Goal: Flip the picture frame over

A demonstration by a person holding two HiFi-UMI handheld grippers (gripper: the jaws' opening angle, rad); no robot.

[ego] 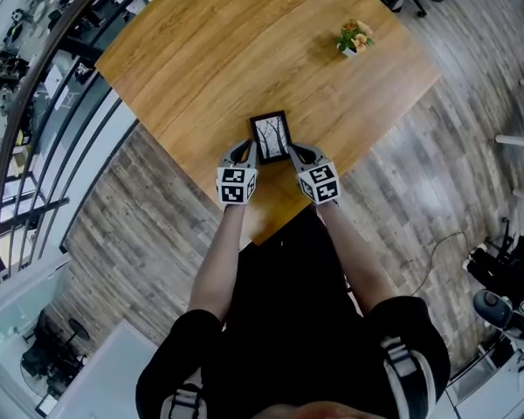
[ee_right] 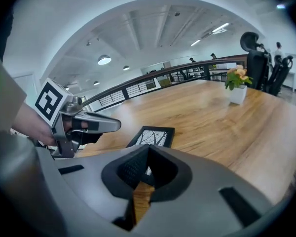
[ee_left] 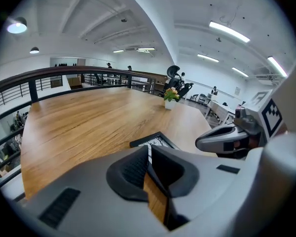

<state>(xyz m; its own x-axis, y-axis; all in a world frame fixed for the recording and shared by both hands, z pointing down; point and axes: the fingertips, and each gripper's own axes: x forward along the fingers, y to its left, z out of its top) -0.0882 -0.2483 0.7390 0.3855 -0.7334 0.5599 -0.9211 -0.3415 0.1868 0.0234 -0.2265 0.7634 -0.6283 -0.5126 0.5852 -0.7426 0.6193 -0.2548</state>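
Note:
A small black picture frame (ego: pixel 271 136) lies flat on the wooden table (ego: pixel 210 51), its tree picture facing up. My left gripper (ego: pixel 247 152) sits just off its near left corner and my right gripper (ego: pixel 298 154) just off its near right corner. Both have their jaws closed together with nothing between them. In the left gripper view the frame (ee_left: pixel 157 140) shows just past the shut left gripper (ee_left: pixel 149 150). In the right gripper view the frame (ee_right: pixel 152 136) lies a little beyond the shut right gripper (ee_right: pixel 148 153). I cannot tell whether either tip touches the frame.
A small potted plant (ego: pixel 355 39) stands at the table's far right. The table's near edge (ego: pixel 279 225) runs just under my hands. A dark railing (ego: pixel 44 85) runs along the left, with wood floor (ego: pixel 419 173) to the right.

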